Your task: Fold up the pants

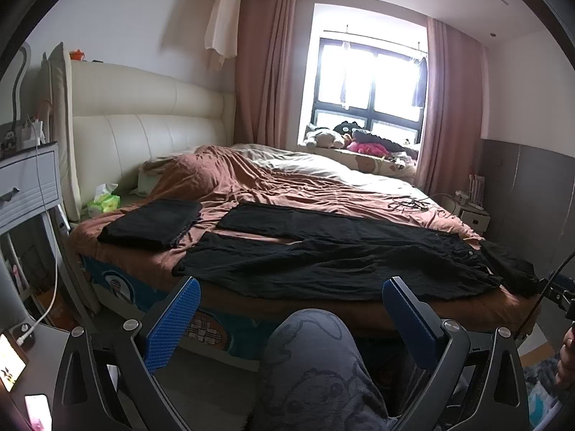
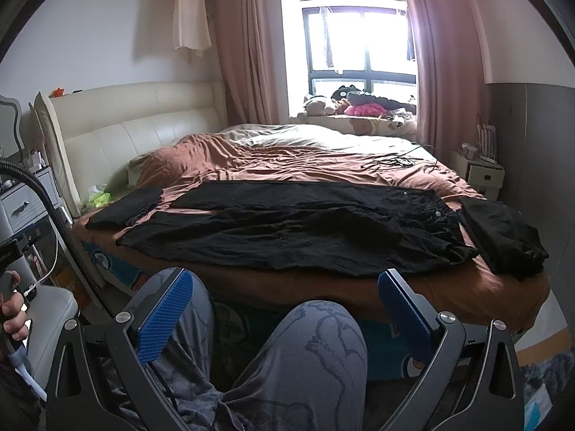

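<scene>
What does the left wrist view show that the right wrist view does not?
Only the left wrist view shows two lit phones on a dark surface at lower left.

Only the right wrist view shows a hand gripping a handle at the left edge.

Both show the black pants spread flat across the brown bedcover, a folded black garment beside the leg ends, another beside the waist, and open, empty tongs: left, right.
</scene>
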Available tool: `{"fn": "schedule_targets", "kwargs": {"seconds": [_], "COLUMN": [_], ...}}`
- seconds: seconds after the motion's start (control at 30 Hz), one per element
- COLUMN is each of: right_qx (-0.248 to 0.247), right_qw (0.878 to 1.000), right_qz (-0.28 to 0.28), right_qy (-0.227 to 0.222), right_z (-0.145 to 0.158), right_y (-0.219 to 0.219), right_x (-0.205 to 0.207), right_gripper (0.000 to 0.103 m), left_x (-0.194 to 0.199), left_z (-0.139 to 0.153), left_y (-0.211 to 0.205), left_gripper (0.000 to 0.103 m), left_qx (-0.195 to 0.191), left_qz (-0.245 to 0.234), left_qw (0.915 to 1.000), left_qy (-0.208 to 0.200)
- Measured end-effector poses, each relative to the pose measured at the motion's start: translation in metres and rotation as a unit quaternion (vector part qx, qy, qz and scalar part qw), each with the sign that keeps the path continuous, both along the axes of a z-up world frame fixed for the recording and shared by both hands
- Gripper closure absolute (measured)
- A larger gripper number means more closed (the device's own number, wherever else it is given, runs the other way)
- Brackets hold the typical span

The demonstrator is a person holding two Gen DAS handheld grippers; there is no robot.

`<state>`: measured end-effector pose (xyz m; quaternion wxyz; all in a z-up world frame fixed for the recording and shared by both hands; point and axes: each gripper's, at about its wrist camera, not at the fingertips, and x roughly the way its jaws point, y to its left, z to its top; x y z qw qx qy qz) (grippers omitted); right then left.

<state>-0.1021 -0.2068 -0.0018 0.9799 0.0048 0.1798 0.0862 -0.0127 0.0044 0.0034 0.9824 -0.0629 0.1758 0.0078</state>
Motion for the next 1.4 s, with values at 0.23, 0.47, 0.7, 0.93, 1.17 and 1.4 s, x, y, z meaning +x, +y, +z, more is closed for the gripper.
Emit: {"fn": "schedule_targets", "kwargs": {"seconds": [0.23, 0.47, 0.7, 0.93, 1.17, 1.4], "right_qx": [0.005, 0.014, 0.023, 0.041, 0.045, 0.054], "right_qw": [1.0, 1.0, 0.999, 0.998, 0.997, 0.993], "right_qz": [-0.004, -0.012, -0.024, -0.033, -0.052, -0.081], "right_qy": [0.008, 0.014, 0.025, 0.038, 0.047, 0.062], "right_z": [0.0, -0.003, -0.006, -0.006, -0.01, -0.015], "right_y": [-0.001, -0.008, -0.012, -0.021, -0.03, -0.04], "right_x": [0.012, 0.027, 0.046, 0.07, 0.092, 0.115], "right_gripper": [0.0, 0.0, 0.0, 0.0, 0.0, 0.0], "left_x": [0.015, 0.035, 0.057, 0.084, 0.113, 0.142], "left_z": [-0.004, -0.01, -0.019, -0.032, -0.047, -0.069], "left_y": [0.005, 0.013, 0.021, 0.028, 0.04, 0.061], "left_gripper": [0.0, 0.001, 0.0, 0.0, 0.001, 0.001], "left_qx": [0.001, -0.001, -0.006, -0.009, -0.022, -0.045], "left_qz": [0.004, 0.009, 0.015, 0.025, 0.037, 0.06], "left_qw": [0.9999, 0.9996, 0.9988, 0.9972, 0.995, 0.9905], "left_qy": [0.011, 0.027, 0.047, 0.07, 0.09, 0.116]}}
